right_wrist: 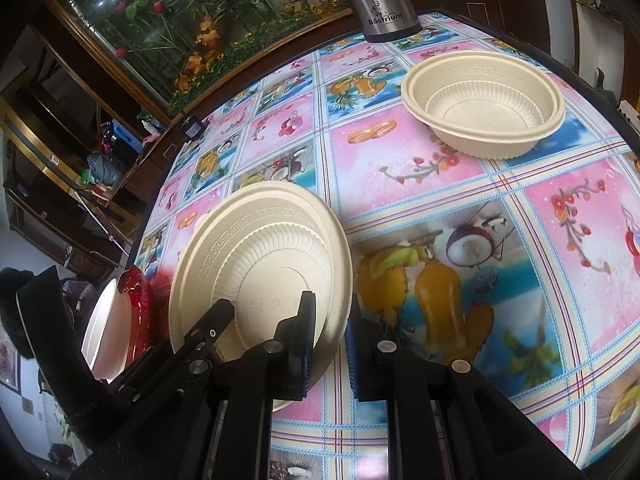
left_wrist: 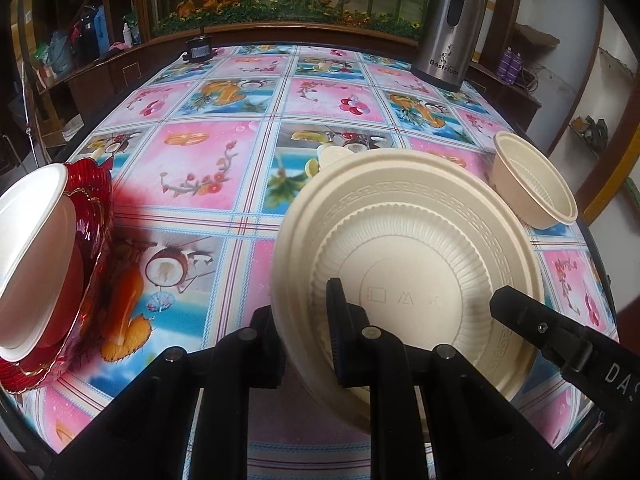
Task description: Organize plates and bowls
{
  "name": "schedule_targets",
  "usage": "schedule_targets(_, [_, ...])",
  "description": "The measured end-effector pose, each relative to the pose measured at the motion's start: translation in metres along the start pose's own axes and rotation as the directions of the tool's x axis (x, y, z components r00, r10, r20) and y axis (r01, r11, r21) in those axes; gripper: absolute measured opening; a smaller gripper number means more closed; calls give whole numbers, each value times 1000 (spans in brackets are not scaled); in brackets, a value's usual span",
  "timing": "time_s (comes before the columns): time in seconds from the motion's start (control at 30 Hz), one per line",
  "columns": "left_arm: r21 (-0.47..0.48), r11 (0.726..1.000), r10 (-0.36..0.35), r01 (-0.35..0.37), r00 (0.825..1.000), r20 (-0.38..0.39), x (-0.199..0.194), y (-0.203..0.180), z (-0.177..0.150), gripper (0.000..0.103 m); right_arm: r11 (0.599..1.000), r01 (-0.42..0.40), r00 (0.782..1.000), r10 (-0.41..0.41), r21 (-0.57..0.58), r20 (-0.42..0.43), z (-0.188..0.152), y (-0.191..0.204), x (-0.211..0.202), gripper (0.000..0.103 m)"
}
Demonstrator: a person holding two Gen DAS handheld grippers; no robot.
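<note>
While both grippers pinch the cream plate (left_wrist: 404, 248) tilted above the surface's (left_wrist: 224, 160) near edge, left gripper (left_wrist: 308, 328) and right gripper (right_wrist: 328, 344) jaws nearly shut on opposite rims, move in sync, level it, then nest toward the cream bowl (right_wrist: 484, 100) at the far right corner.

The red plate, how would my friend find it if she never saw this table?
Start at the big table with the pink and blue fruit tablecloth and go to its left edge, far from the silver thermos. The red plate sits there with a white bowl in it. It is the only shiny red, ruffled dish; the others are plain cream.
</note>
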State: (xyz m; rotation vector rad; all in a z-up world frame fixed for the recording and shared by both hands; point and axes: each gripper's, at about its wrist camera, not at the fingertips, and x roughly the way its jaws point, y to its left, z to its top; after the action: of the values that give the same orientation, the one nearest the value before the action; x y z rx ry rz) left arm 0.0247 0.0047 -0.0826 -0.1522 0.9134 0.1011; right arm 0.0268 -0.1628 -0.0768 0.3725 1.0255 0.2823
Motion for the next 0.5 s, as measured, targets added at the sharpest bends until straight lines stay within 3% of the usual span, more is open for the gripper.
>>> schedule_targets(0.5, [3, 1000, 10, -10, 1000, 21, -14, 7, -5, 15, 999, -21, 1000, 21, -26, 5, -9, 10, -8, 14])
